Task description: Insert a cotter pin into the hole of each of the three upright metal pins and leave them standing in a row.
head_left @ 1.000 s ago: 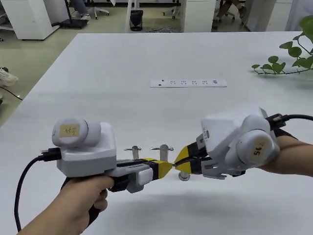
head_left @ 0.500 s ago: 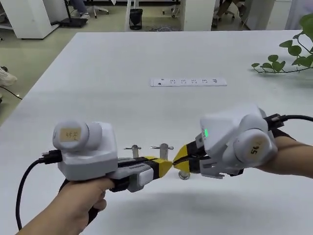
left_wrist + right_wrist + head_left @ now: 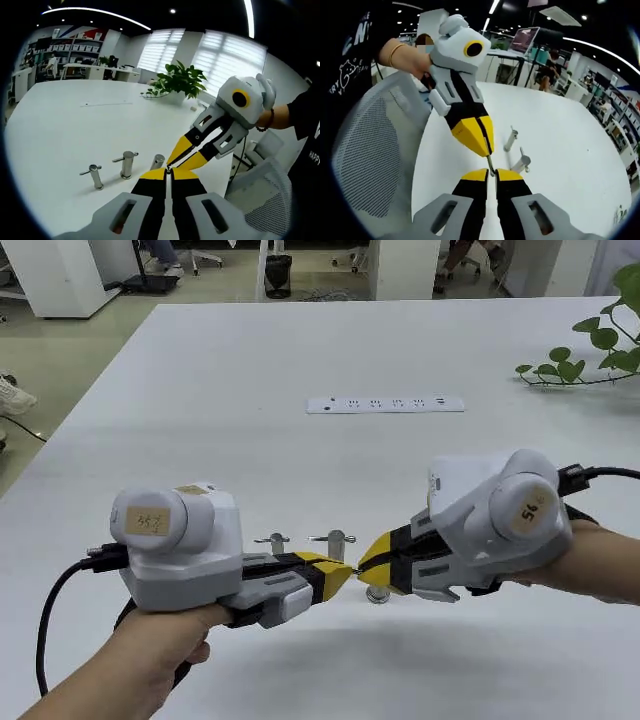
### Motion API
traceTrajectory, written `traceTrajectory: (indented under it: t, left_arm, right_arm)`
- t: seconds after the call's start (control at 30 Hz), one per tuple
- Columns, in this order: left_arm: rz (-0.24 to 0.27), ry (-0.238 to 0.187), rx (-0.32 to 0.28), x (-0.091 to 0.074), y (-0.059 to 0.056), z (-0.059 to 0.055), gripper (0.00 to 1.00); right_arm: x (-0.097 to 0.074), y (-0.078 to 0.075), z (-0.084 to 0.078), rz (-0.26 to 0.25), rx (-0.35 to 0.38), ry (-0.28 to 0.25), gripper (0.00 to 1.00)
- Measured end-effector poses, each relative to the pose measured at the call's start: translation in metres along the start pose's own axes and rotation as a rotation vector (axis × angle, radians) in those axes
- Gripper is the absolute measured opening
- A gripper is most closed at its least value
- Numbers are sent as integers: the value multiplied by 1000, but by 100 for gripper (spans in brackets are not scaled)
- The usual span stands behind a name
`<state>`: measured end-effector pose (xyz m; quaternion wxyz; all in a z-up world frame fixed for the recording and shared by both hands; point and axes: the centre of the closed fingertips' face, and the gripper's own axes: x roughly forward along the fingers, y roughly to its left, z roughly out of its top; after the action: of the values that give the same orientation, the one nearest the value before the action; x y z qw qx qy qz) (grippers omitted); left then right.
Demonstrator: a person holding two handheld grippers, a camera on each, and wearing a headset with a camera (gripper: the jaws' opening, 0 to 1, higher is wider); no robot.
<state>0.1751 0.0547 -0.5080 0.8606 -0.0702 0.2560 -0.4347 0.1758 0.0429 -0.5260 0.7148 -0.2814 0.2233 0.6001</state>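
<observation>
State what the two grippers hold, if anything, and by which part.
A thin cotter pin, one end in the left gripper, the other in the right gripper; both shut.

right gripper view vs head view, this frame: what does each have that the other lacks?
Right gripper view: a loose cotter pin pinched between the tips of the two tools, both apparently shut, and a mesh chair. Head view: power strip, plant, and the base of the third pin under the tool tips. Both: left tool, right tool, table, and the first pin and second pin, each with a cotter through it.
</observation>
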Motion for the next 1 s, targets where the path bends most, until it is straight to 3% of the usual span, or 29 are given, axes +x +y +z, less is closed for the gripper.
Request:
traceTrajectory:
  t: [0.33, 0.57, 0.7, 1.0]
  left_arm:
    - [-27, -12, 54, -8, 4, -5, 0]
    - [-99, -53, 73, -16, -3, -6, 0]
    - [-133, -71, 91, -19, -7, -6, 0]
    - [-194, -78, 112, -20, -16, -8, 0]
  right_arm:
    - [-3, 6, -2, 79, 264, -94, 9]
    - [-6, 13, 2, 151, 389, -161, 11]
    - [-9, 19, 5, 195, 431, -190, 12]
    - [-11, 33, 9, 267, 440, -206, 11]
